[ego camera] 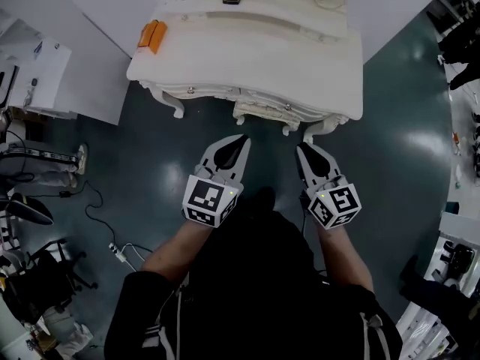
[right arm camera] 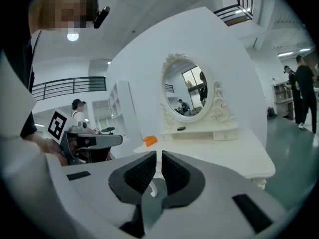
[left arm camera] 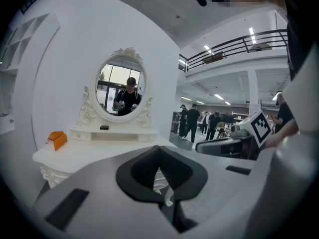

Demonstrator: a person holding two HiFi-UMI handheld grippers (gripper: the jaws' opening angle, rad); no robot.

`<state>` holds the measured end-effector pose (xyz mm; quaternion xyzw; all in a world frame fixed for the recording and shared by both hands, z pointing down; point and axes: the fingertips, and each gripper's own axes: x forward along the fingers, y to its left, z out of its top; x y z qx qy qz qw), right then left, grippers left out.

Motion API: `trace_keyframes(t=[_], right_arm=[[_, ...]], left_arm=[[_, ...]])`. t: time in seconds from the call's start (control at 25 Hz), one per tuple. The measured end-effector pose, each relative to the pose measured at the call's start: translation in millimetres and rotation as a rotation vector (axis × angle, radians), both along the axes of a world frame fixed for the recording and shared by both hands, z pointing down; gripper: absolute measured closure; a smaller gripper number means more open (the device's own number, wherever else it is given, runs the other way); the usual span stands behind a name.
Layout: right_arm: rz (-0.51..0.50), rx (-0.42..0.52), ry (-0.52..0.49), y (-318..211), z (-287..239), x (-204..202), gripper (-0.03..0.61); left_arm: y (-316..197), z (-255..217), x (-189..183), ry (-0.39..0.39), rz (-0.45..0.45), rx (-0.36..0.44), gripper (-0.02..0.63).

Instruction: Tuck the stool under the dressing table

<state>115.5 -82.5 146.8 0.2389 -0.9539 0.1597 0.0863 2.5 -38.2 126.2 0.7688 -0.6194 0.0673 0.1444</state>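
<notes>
Before the dressing table (ego camera: 247, 55) | left gripper (ego camera: 243, 139) fingers clenched, empty | right gripper (ego camera: 301, 149) fingers barely parted, empty

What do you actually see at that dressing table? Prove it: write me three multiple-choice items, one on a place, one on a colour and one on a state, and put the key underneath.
1. In the head view, the orange box lies on the dressing table at its
A) right end
B) left end
C) front middle edge

2. The dressing table is
A) white
B) black
C) green

3. The left gripper is
A) wide open
B) shut on the orange box
C) shut, holding nothing

Key:
1 B: the head view shows the box by the top's left edge.
2 A: the top, legs and mirror frame are all white in every view.
3 C: in the left gripper view its jaws meet at the tips with nothing between them, and the box sits far off on the table.
</notes>
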Motion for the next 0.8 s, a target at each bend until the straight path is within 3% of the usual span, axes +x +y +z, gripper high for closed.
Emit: trace_keyframes(t=[0.32, 0.48, 0.8], right_arm=[[-0.066, 0.094, -0.028, 56, -69, -16, 0.538], [-0.096, 0.137, -0.056, 78, -96, -25, 0.546], [-0.12, 0.138, -0.112, 96, -125, -38, 0.557]], left_arm=[[43, -47, 14, -0.044, 0.048, 0.045, 0.607], [51, -64, 6, -0.023, 0.024, 0.066, 0.607], [62, -95, -19, -0.065, -0.016, 0.098, 0.607]])
